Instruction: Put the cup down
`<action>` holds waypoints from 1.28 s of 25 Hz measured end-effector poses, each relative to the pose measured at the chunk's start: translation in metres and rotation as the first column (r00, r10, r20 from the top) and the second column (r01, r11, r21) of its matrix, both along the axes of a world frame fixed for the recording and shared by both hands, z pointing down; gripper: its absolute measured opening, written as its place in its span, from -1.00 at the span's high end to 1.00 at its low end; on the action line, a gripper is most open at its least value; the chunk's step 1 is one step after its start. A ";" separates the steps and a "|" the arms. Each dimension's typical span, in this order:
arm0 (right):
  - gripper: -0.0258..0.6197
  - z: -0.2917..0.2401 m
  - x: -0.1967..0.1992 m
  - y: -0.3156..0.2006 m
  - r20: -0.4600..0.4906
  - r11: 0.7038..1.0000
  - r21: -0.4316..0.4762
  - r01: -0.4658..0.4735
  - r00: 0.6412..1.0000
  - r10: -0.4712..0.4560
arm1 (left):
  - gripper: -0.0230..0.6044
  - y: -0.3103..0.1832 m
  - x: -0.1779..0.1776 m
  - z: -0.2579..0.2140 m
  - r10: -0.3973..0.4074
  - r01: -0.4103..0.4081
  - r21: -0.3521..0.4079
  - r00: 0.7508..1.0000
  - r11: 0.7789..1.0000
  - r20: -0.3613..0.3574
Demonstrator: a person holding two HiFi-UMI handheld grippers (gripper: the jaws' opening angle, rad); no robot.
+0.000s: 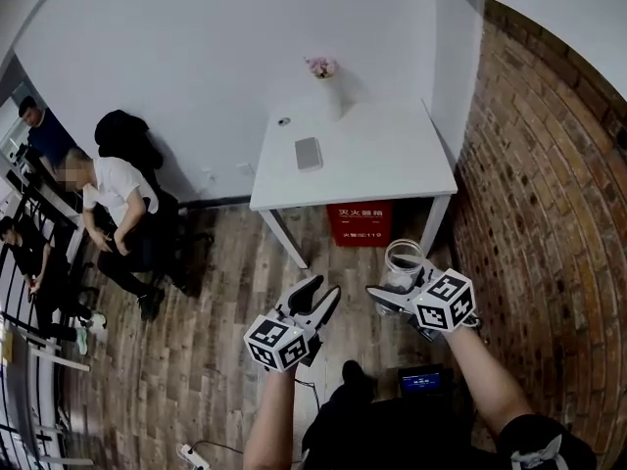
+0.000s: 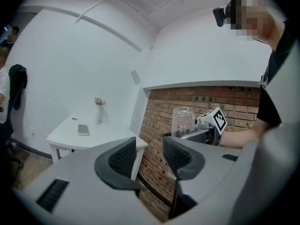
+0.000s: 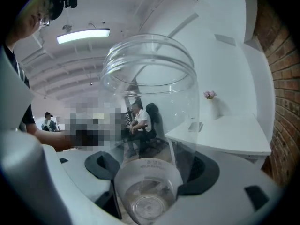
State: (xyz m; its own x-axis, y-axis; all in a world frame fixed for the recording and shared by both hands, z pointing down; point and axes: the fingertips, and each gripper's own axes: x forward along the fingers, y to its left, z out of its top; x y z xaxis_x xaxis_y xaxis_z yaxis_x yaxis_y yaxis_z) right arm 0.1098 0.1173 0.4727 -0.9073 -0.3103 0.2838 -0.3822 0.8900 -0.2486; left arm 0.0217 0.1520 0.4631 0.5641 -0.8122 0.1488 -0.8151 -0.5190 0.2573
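Note:
A clear plastic cup (image 3: 149, 125) stands upright between the pads of my right gripper (image 3: 152, 170), which is shut on its lower part. The head view shows the cup (image 1: 404, 262) in my right gripper (image 1: 390, 292) above the wooden floor, in front of the white table (image 1: 382, 169). In the left gripper view the cup (image 2: 183, 121) appears to the right, before the brick wall. My left gripper (image 1: 321, 296) hangs beside it to the left, open, with nothing between its pads (image 2: 123, 158).
On the white table lie a grey phone (image 1: 308, 153), a small dark disc (image 1: 283, 121) and a white vase with pink flowers (image 1: 324, 86). A red box (image 1: 360, 223) sits under the table. A brick wall (image 1: 549, 213) runs on the right. Seated people (image 1: 113, 209) fill the left.

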 end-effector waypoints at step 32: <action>-0.20 0.026 -0.193 -0.263 0.019 0.996 -0.076 0.041 0.999 -0.040 | 0.36 -0.241 -0.195 0.040 -0.075 0.072 -0.064 0.996 0.995 -0.047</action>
